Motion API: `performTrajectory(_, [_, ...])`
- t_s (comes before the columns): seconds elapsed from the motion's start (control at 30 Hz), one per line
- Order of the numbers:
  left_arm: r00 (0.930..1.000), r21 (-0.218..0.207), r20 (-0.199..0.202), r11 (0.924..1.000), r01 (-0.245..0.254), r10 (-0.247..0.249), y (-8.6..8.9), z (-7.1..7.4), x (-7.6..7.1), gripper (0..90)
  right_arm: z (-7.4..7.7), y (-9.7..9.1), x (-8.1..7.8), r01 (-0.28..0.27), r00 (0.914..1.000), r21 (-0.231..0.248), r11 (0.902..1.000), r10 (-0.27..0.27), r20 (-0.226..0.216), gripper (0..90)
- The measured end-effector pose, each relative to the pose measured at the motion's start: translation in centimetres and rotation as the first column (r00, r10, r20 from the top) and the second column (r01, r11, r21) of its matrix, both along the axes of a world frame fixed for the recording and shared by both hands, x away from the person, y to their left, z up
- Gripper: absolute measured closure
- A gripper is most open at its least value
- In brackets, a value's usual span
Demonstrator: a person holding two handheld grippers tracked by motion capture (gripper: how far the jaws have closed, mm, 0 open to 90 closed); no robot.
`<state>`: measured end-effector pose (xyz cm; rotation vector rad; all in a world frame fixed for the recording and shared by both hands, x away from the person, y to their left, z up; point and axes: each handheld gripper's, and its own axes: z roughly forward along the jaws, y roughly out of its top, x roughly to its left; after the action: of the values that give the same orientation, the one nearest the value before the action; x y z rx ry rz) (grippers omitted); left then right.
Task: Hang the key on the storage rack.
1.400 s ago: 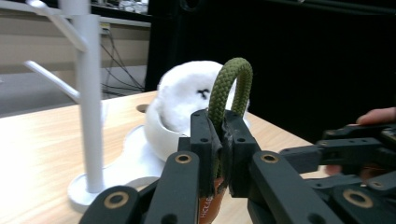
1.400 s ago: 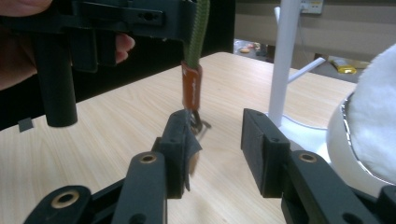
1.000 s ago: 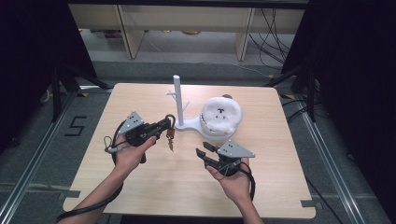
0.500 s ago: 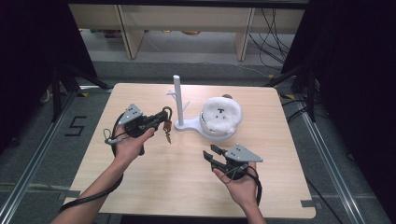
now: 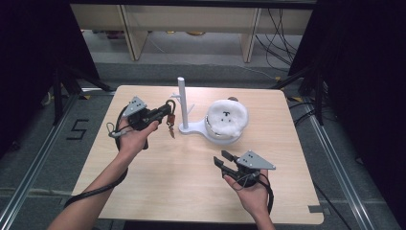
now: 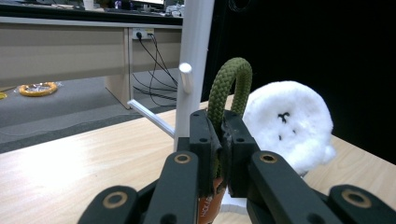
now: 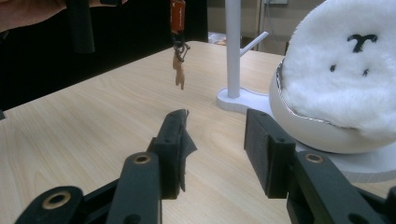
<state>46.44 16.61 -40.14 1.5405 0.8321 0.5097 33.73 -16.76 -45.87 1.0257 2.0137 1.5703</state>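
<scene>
My left gripper (image 5: 164, 111) is shut on the olive-green rope loop (image 6: 229, 86) of a keychain (image 5: 170, 126). Its orange tag and small brown charm (image 7: 179, 70) hang free above the table. The loop sits just left of the white peg stand (image 5: 182, 101), close to a short peg (image 6: 185, 74) on the post (image 6: 196, 56). A white fluffy plush (image 5: 227, 117) rests in a white bowl (image 7: 306, 130) on the stand's base. My right gripper (image 5: 223, 158) is held near the table's front, open with nothing between its jaws, and points toward the stand (image 7: 232, 51) and the plush (image 7: 343, 70).
The light wooden table (image 5: 158, 187) has bare surface between the two hands. Beyond its far edge lie grey floor, a low shelf unit (image 5: 191, 24) and loose cables (image 5: 280, 33). Black tripod legs (image 5: 62, 81) stand off the left side.
My left hand has carried the keychain up and away from the person, closer to the stand's post. My right hand has drifted a little toward the right and the front edge.
</scene>
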Motion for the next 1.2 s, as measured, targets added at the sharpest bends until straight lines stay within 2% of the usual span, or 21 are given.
performTrajectory(0.07, [1.0000, 0.000, 0.001, 1.0000, -0.005, 0.005, 0.0, 0.1, 0.2, 83.7, -0.1, -0.1, 0.2, -0.009, 0.9996, -0.012, 0.9999, 0.009, 0.026, 59.9])
performTrajectory(0.1, [1.0000, 0.000, 0.001, 1.0000, -0.007, 0.007, 0.0, 0.2, 0.3, 83.7, -0.1, -0.1, 0.2, -0.009, 0.9996, -0.013, 0.9999, 0.009, 0.027, 59.9])
performTrajectory(0.13, [1.0000, 0.004, 0.001, 1.0000, -0.007, 0.007, 0.0, 0.2, 0.5, 83.7, -0.1, -0.1, 0.1, 0.000, 1.0000, -0.014, 0.9999, 0.000, 0.009, 59.9])
performTrajectory(0.2, [0.9999, 0.010, 0.000, 0.9999, -0.010, 0.010, 0.0, 0.3, 0.7, 83.7, -0.1, -0.1, 0.2, -0.008, 0.9997, -0.015, 0.9999, 0.008, 0.021, 59.8])
performTrajectory(0.27, [0.9999, 0.015, -0.002, 0.9998, -0.014, 0.014, 0.0, 0.3, 1.0, 83.7, -0.1, 0.0, 0.1, -0.005, 0.9999, -0.009, 0.9999, 0.006, 0.011, 59.8])
performTrajectory(0.3, [0.9999, 0.014, -0.005, 0.9998, -0.015, 0.015, 0.0, 0.4, 1.2, 83.7, -0.1, -0.1, 0.1, 0.005, 0.9998, -0.022, 0.9997, -0.005, 0.020, 59.8])
performTrajectory(0.33, [0.9998, 0.018, -0.006, 0.9997, -0.016, 0.016, 0.0, 0.4, 1.3, 83.7, -0.1, 0.0, 0.1, -0.007, 0.9999, -0.006, 1.0000, 0.007, 0.009, 59.8])
performTrajectory(0.57, [0.9996, 0.025, -0.017, 0.9994, -0.023, 0.024, 0.0, 0.5, 2.1, 83.6, -0.2, -0.2, 0.2, -0.006, 0.9999, -0.009, 0.9999, 0.006, 0.016, 59.7])
performTrajectory(0.67, [0.9993, 0.018, -0.027, 0.9995, -0.026, 0.026, 0.0, 0.4, 2.4, 83.6, -0.2, -0.2, 0.2, -0.005, 0.9997, -0.014, 0.9999, 0.005, 0.023, 59.6])
performTrajectory(0.83, [0.9989, 0.007, -0.038, 0.9996, -0.026, 0.026, -0.1, 0.3, 2.7, 83.6, -0.2, -0.1, 0.1, -0.003, 1.0000, -0.012, 0.9999, 0.003, 0.004, 59.6])
performTrajectory(0.9, [0.9986, -0.003, -0.047, 0.9997, -0.025, 0.025, -0.2, 0.2, 2.8, 83.6, -0.2, -0.2, 0.2, 0.000, 0.9997, -0.025, 0.9997, 0.001, 0.025, 59.6])
performTrajectory(0.93, [0.9983, -0.009, -0.052, 0.9996, -0.026, 0.026, -0.2, 0.2, 2.9, 83.6, -0.2, -0.2, 0.1, 0.001, 0.9999, -0.014, 0.9999, -0.001, 0.010, 59.6])
performTrajectory(1.0, [0.9980, -0.014, -0.058, 0.9995, -0.027, 0.026, -0.2, 0.1, 3.0, 83.6, -0.2, -0.3, 0.2, 0.000, 0.9997, -0.029, 0.9996, 0.000, 0.023, 59.5])
performTrajectory(1.03, [0.9978, -0.018, -0.060, 0.9994, -0.028, 0.027, -0.2, 0.1, 3.1, 83.5, -0.3, -0.2, 0.1, -0.002, 1.0000, -0.016, 0.9999, 0.002, 0.000, 59.5])
performTrajectory(1.1, [0.9974, -0.019, -0.067, 0.9994, -0.028, 0.027, -0.2, 0.0, 3.2, 83.5, -0.3, -0.2, 0.2, -0.005, 0.9997, -0.028, 0.9996, 0.006, 0.024, 59.5])
performTrajectory(1.13, [0.9972, -0.021, -0.070, 0.9994, -0.027, 0.026, -0.2, 0.0, 3.2, 83.5, -0.3, -0.2, 0.1, -0.006, 1.0000, -0.011, 0.9999, 0.006, -0.001, 59.5])
performTrajectory(1.2, [0.9968, -0.027, -0.075, 0.9992, -0.030, 0.028, -0.3, 0.0, 3.3, 83.5, -0.3, -0.2, 0.1, -0.006, 1.0000, -0.011, 0.9999, 0.006, 0.000, 59.5])
